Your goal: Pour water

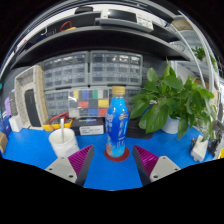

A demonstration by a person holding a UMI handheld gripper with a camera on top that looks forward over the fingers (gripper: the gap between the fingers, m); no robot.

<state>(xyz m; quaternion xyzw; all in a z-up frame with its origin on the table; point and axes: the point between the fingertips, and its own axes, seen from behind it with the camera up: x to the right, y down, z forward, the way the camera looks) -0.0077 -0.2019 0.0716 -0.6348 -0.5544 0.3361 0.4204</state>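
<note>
A blue plastic bottle (117, 122) with a blue cap stands upright on a red coaster (116, 154) on the blue tabletop (112, 172). It is just ahead of my gripper (113, 162), in line with the gap between the two fingers. My gripper is open, and its purple pads (84, 160) stand apart at either side with nothing between them. Left of the bottle, a white cup (63, 140) with a stick in it stands on the table.
A leafy green plant (172, 100) in a white pot stands to the right of the bottle. Behind are drawer cabinets (90, 70), a rack of coloured blocks (92, 102) and assorted items at far left (12, 120).
</note>
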